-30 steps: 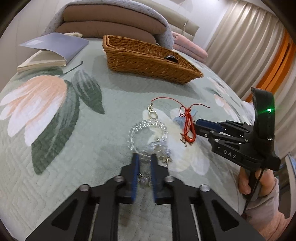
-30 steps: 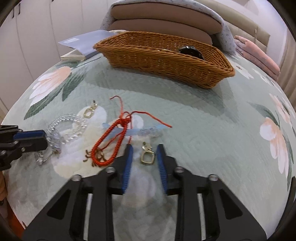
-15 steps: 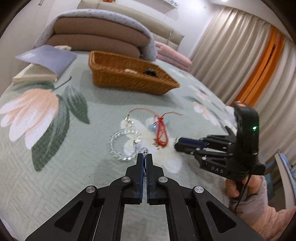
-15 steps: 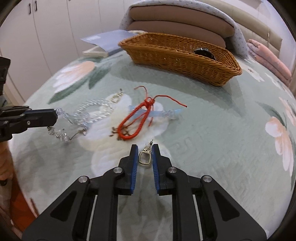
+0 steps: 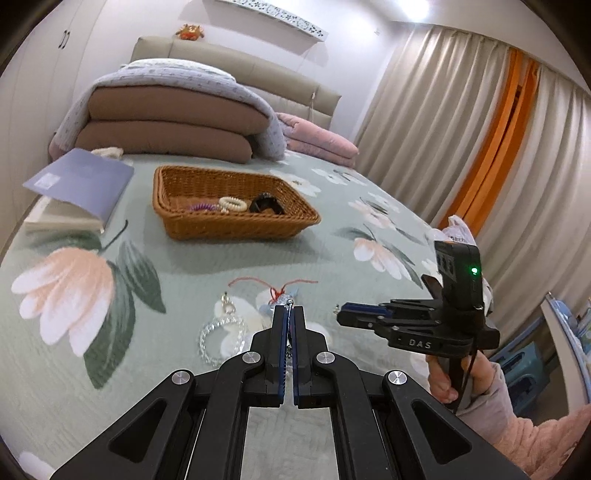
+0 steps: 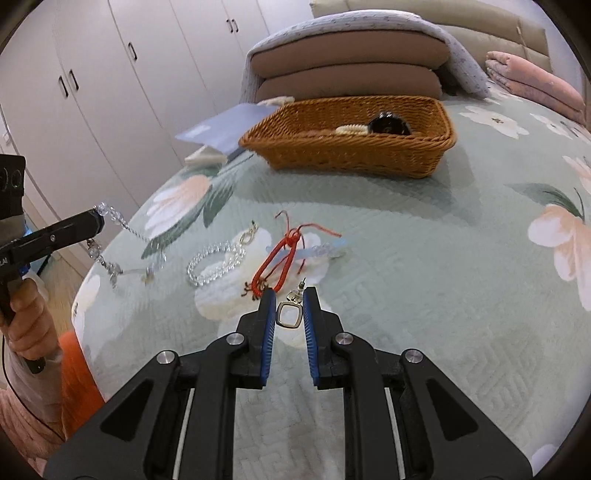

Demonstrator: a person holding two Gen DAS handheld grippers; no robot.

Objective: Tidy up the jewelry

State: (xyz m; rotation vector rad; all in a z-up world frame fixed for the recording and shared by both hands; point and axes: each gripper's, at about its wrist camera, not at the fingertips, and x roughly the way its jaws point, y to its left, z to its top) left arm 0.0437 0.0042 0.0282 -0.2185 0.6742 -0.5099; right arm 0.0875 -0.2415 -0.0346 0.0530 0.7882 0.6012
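Bedspread point(image 6: 424, 258) below, gold earring point(image 6: 290, 314) pinched between right fingers point(image 6: 269, 317).

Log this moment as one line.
left tool: shut on crystal chain | right tool: shut on gold earring | basket: not reached

**My bedroom**

Ahead of me the bed point(image 5: 332, 236) wears a pale green floral quilt. Brown cushions point(image 5: 166, 122) are stacked against the beige headboard point(image 5: 236, 66). Beige and orange curtains point(image 5: 461, 122) hang to my right; white wardrobes point(image 6: 122, 74) stand left. A ceiling light point(image 5: 417, 5) glows.
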